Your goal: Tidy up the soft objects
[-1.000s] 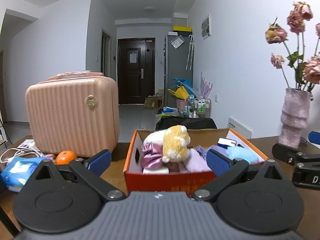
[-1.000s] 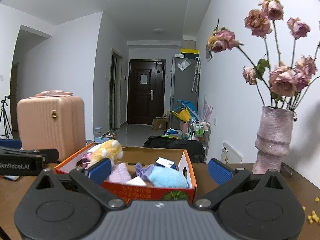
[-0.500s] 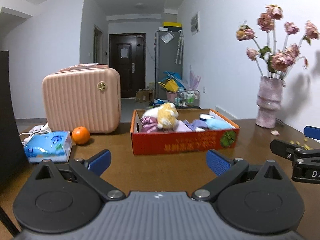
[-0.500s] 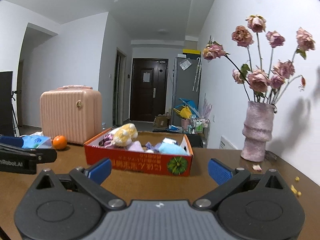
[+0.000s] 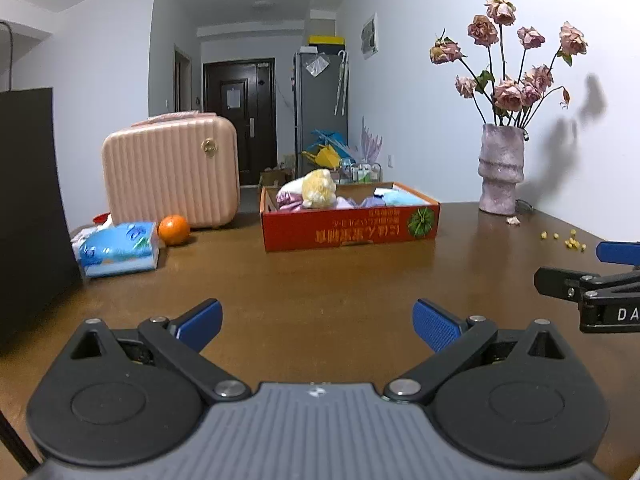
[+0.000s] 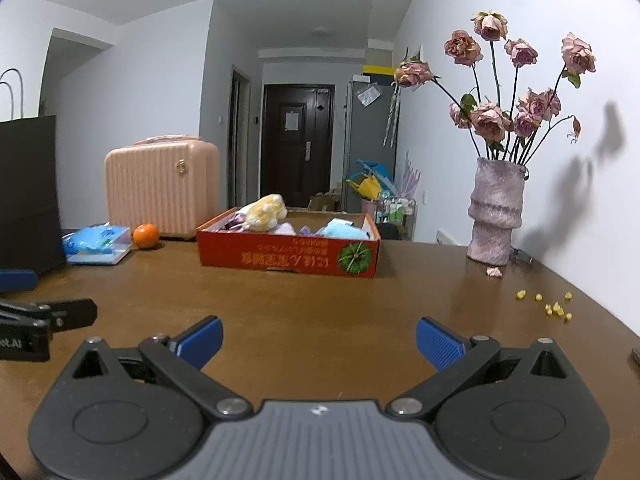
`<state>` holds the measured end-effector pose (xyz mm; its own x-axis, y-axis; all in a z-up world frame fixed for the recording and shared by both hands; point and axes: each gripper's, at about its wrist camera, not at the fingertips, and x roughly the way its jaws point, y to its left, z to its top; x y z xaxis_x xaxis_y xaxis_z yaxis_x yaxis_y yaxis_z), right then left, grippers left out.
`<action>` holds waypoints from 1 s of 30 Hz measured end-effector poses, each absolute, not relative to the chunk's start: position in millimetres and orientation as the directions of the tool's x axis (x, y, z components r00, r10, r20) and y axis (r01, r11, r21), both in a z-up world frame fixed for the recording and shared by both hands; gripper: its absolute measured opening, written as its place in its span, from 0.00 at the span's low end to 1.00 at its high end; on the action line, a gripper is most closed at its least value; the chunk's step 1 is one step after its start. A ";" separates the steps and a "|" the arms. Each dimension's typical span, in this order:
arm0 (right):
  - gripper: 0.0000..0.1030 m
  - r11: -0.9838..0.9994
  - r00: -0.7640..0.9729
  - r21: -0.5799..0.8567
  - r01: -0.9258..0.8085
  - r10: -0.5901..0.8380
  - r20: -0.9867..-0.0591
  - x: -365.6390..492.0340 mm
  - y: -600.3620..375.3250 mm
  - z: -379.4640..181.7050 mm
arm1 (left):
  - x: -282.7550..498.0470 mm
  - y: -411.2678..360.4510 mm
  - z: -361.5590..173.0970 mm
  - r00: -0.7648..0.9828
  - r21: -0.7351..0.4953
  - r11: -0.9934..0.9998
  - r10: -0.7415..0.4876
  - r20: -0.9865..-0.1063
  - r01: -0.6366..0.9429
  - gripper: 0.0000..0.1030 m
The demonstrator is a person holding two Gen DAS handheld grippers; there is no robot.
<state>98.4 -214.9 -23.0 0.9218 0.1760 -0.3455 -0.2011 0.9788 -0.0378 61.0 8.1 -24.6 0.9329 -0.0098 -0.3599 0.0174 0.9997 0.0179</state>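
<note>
Two grippers: both held low over the brown table (image 5: 320,280), well short of the box, side by side.
Left gripper (image 5: 317,322): jaws spread wide, nothing between the blue pads; bare tabletop shows in the gap.
Right gripper (image 6: 319,338): jaws likewise spread wide and holding nothing; its tip also appears at the right edge of the left wrist view.
Red cardboard box (image 5: 350,224): open-topped, resting flat on the table near the far edge, printed text upside down on its front wall, green pumpkin picture at the front right corner.
Soft objects: all lie inside the box. A yellow-and-white plush toy (image 5: 319,189) sits highest, toward the left end; purple fabric items (image 5: 290,200) lie beside and under it; a light blue soft item (image 5: 402,199) lies toward the right end.
Pink ribbed suitcase (image 5: 172,172): upright on the table, just left of the box, apart from it.
Orange (image 5: 174,230): on the table in front of the suitcase's lower left corner.
Blue tissue pack (image 5: 120,248): just left of the orange.
Black panel (image 5: 28,208): upright at the far left of the table.
Vase (image 6: 496,210): pinkish, ribbed, holding dried roses (image 6: 516,108), standing right of the box near the wall.
Debris: one fallen petal (image 6: 494,271) at the vase's foot; small yellow crumbs (image 6: 554,307) scattered on the table further right.
</note>
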 end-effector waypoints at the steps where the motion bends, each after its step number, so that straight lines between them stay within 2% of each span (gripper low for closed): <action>1: 1.00 0.979 0.920 -0.037 -0.203 0.177 -0.349 93.9 -214.4 -23.3 | 56.5 8.7 -25.7 0.931 0.015 1.000 -0.012 -0.364 0.019 1.00; 30: 1.00 0.978 0.935 -0.050 -0.201 0.176 -0.307 46.6 -210.3 -10.7 | 15.3 8.0 -18.9 0.942 0.002 1.000 -0.023 -0.334 0.025 1.00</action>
